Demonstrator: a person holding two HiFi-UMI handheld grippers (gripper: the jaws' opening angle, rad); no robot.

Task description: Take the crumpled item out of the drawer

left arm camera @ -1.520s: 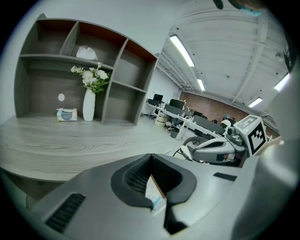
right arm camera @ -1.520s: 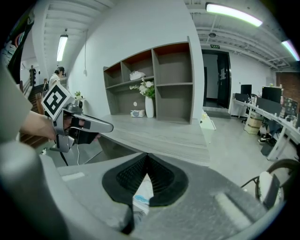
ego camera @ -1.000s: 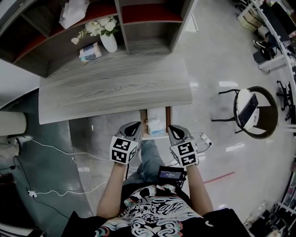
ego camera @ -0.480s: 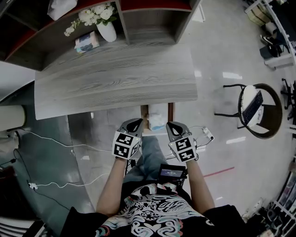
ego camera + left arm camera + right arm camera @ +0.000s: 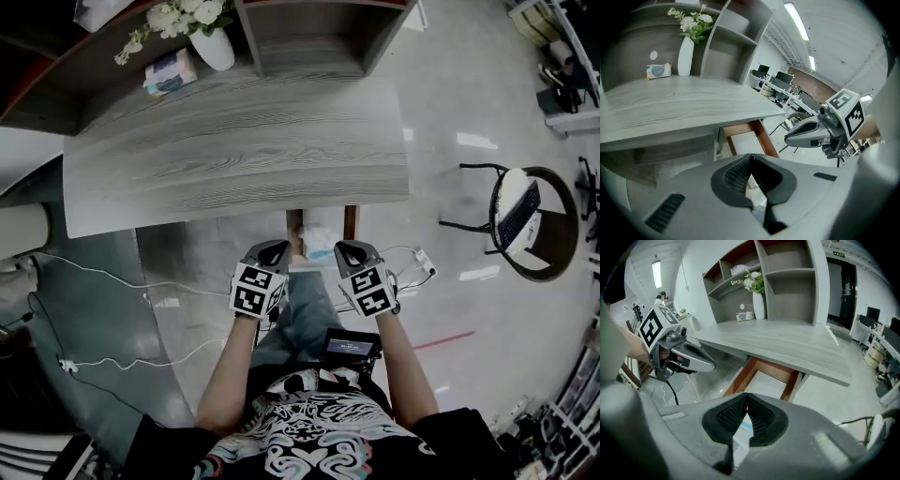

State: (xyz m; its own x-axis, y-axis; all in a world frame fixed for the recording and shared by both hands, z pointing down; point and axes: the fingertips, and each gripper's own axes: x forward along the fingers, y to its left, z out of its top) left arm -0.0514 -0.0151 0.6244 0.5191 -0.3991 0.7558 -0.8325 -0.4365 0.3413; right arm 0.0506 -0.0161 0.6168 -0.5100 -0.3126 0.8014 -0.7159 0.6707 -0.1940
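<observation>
Over on the left side of the open drawer [image 5: 294, 231], the left gripper [image 5: 274, 251] now sits a touch nearer the front edge of the counter [image 5: 234, 159] than it did a second ago. Its fingers [image 5: 733, 176] are pressed together at the tips with nothing between them. Between the two tools, the crumpled item [image 5: 319, 242], a pale lump with a hint of blue, lies in the drawer where it was, untouched. To the right, the right gripper [image 5: 349, 253] has crept forward by much the same small amount, and its fingers [image 5: 730, 416] are likewise closed on nothing. From where I stand the pair has only drawn in on the drawer. I'd say the reach is just starting, and one of them must open before it can dip in and take the item.
</observation>
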